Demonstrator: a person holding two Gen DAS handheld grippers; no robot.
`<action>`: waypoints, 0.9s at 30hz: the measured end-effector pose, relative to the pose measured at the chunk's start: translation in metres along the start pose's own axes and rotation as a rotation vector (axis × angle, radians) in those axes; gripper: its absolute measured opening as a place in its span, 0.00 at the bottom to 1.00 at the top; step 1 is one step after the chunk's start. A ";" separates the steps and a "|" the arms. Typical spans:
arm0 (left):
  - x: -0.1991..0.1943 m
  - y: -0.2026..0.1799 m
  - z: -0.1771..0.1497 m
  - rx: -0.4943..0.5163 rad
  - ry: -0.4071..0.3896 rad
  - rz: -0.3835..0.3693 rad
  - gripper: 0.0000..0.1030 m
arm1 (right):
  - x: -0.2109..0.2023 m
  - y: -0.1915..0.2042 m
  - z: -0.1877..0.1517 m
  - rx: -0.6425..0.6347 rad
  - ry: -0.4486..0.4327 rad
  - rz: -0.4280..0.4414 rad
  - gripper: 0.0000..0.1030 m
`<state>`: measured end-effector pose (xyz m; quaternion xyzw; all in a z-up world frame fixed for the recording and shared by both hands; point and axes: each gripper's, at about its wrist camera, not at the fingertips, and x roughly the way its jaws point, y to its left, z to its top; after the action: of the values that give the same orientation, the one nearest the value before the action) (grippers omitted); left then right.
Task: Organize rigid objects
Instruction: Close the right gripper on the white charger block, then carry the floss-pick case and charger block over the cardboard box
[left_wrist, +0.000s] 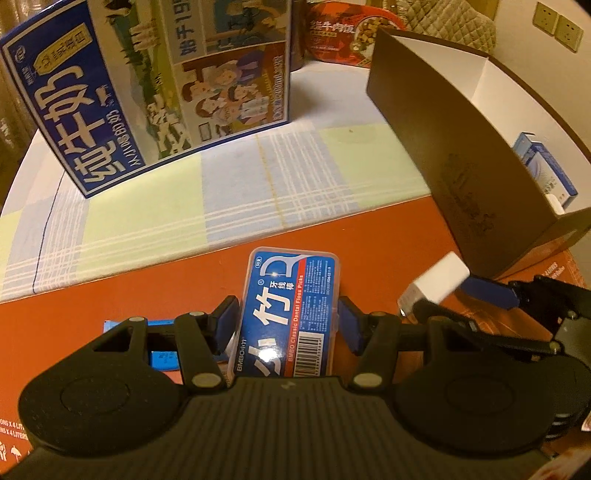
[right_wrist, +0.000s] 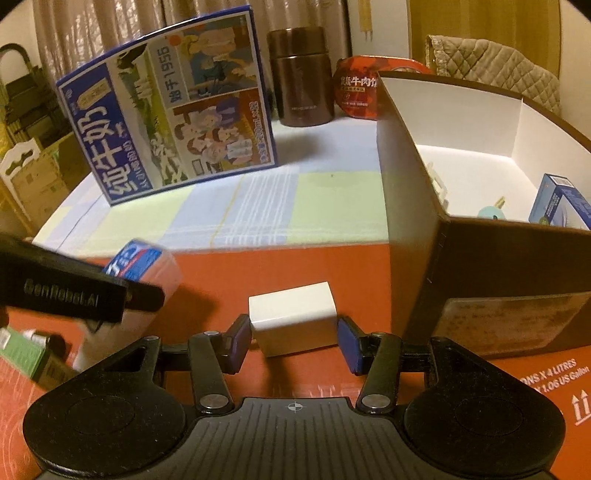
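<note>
A blue dental floss box (left_wrist: 291, 314) sits between the blue pads of my left gripper (left_wrist: 288, 325), which press on its two long sides. The right wrist view shows it (right_wrist: 144, 266) held tilted above the red cardboard, beside a black finger (right_wrist: 140, 295) of that gripper. My right gripper (right_wrist: 293, 343) is shut on a white charger block (right_wrist: 291, 317). In the left wrist view the block (left_wrist: 439, 284) hangs tilted just in front of the brown box. That open brown box (right_wrist: 413, 203) has a white inside and holds a blue carton (right_wrist: 561, 206) and a small teal thing (right_wrist: 489, 213).
A big blue milk carton case (right_wrist: 166, 122) stands at the back left on a checked cloth (right_wrist: 258, 206). Behind are a brown flask (right_wrist: 303, 77) and a red meal tub (right_wrist: 356, 88). Small blue packets (left_wrist: 162, 358) and a green box (right_wrist: 22, 350) lie at the left on the red cardboard (right_wrist: 295, 266).
</note>
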<state>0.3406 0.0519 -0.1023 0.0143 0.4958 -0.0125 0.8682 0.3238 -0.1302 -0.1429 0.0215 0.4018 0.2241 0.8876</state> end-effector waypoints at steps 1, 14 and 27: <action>-0.001 -0.003 -0.001 0.005 -0.002 -0.004 0.52 | -0.003 -0.001 -0.002 -0.004 0.004 -0.002 0.46; -0.015 -0.035 -0.015 0.054 0.005 -0.059 0.52 | -0.046 -0.034 -0.027 0.025 0.048 -0.039 0.46; -0.023 -0.055 -0.031 0.060 0.022 -0.058 0.52 | -0.066 -0.047 -0.040 0.004 0.072 -0.034 0.47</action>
<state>0.3003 -0.0016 -0.0989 0.0260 0.5048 -0.0523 0.8613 0.2746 -0.2061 -0.1336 0.0085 0.4342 0.2088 0.8763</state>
